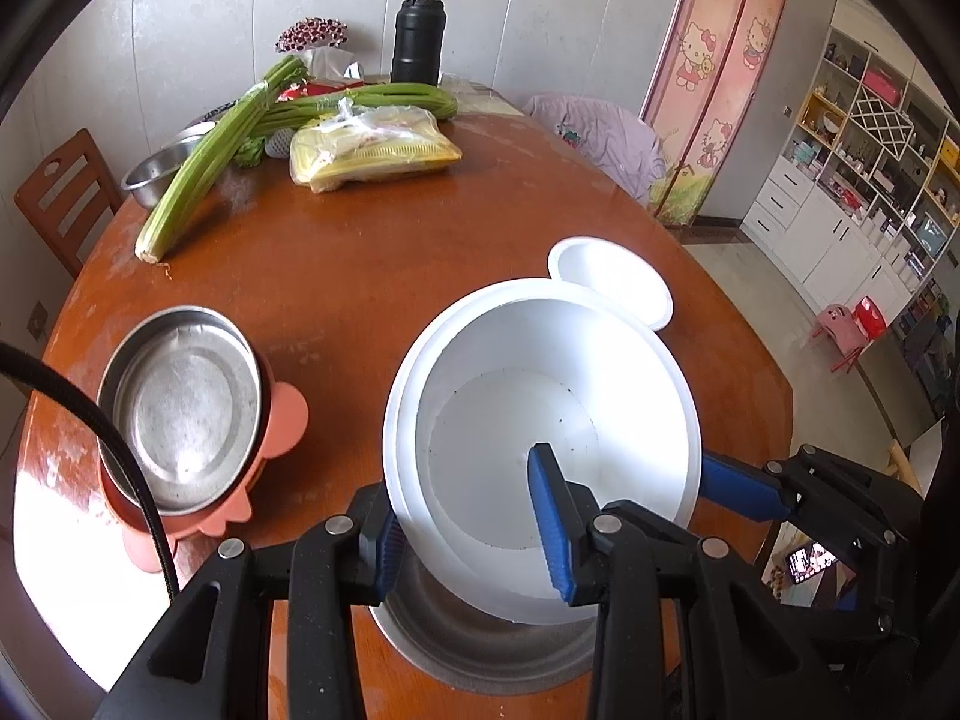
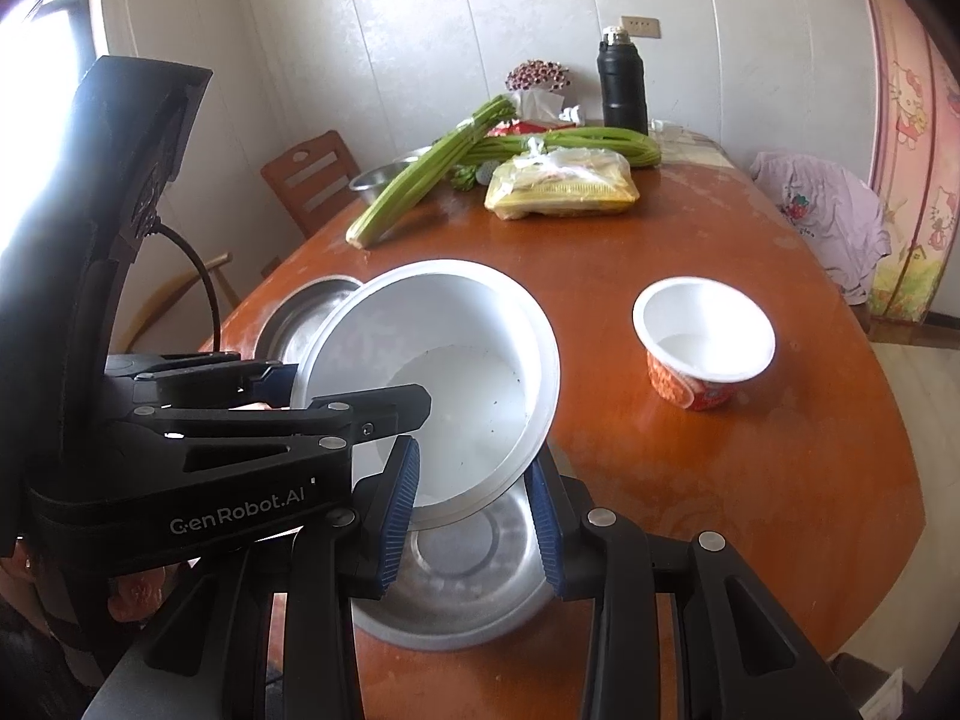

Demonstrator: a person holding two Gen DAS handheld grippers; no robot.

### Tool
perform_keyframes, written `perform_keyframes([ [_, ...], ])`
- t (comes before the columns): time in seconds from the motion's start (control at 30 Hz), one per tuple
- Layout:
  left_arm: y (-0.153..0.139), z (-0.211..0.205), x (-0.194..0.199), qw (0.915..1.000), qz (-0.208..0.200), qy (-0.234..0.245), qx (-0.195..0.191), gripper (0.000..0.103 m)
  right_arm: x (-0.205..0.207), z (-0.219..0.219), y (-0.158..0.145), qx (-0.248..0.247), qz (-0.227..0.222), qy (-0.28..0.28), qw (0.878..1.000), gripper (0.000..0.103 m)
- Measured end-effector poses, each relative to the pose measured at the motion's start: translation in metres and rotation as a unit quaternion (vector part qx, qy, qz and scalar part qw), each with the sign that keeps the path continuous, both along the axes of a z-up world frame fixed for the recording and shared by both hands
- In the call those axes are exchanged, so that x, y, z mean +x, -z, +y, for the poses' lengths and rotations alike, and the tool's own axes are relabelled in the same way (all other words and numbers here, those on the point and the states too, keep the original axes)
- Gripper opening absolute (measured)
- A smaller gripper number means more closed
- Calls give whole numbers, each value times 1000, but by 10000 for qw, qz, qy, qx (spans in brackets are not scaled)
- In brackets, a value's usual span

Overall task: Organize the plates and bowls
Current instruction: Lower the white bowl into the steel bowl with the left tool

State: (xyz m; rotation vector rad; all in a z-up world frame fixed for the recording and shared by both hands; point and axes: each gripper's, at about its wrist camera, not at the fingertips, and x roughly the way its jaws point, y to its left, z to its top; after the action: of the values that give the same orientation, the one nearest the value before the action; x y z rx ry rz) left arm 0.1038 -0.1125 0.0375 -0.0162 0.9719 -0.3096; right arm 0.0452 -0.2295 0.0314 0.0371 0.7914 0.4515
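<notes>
left of the white bowl (image 1: pixel 540 444) sits a steel dish (image 1: pixel 180 414) on a pink plate (image 1: pixel 282 426). the left gripper (image 1: pixel 474 534) pinches the white bowl's near rim, tilted over a steel bowl (image 2: pixel 456 576). the right gripper (image 2: pixel 474 516) straddles its right edge, jaws apart, grip unclear. a cup (image 2: pixel 702 342) stands right of it.

This is a lived-in home dining room. A round wooden table (image 1: pixel 372 276) carries celery (image 1: pixel 204 156), bagged noodles (image 1: pixel 372 150) and a black thermos (image 1: pixel 417 30), with a wooden chair (image 1: pixel 66 192) beside it. A pink Hello Kitty wardrobe (image 1: pixel 714 78), cluttered white display shelving (image 1: pixel 864 138) and children's stools (image 1: pixel 852 324) fill the far side.
</notes>
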Motion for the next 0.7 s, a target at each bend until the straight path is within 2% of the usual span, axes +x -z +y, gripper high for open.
perform_keyframes([
  [0.7, 42, -6, -5, 9985, 521, 124, 150, 38, -5, 0, 38, -246, 417, -43, 9988, 38],
])
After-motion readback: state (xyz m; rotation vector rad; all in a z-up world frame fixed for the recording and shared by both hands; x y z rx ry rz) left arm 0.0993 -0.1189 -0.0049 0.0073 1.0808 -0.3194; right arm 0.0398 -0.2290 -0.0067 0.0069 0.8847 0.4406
